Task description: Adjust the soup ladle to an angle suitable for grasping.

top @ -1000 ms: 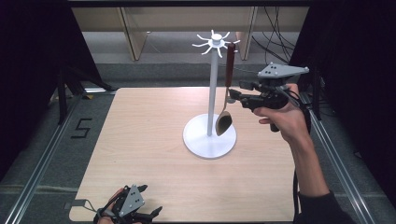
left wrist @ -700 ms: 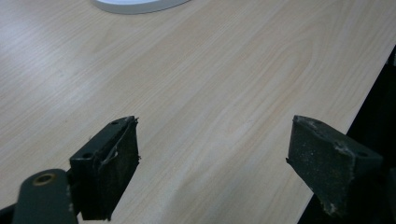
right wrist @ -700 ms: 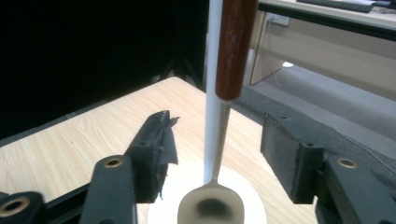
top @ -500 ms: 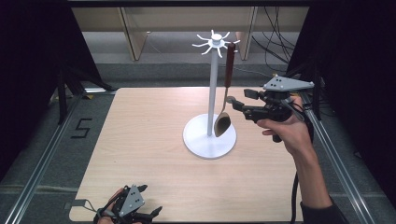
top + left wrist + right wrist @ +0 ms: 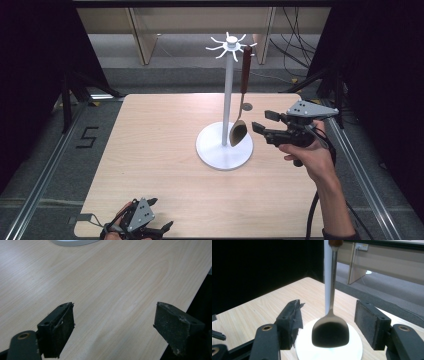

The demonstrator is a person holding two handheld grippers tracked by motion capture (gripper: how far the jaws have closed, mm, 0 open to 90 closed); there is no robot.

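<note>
A white utensil stand with a round base rises from the middle of the wooden table. A spatula with a brown handle hangs from one of the stand's top hooks, its blade just above the base. My right gripper is open, held just right of the blade, jaws pointing at it. In the right gripper view the blade hangs between and beyond the jaws, not touched. My left gripper rests open at the table's front edge; its view shows bare tabletop between the jaws.
The stand's base edge lies far ahead of the left gripper. The table's right edge drops off close beside the left gripper's right jaw. Metal rails run along both sides of the table. Cables lie on the floor behind.
My right gripper has let go of the spatula, opened, and drawn back down and to the right. The spatula now hangs free on the hook. The left gripper stayed put.
</note>
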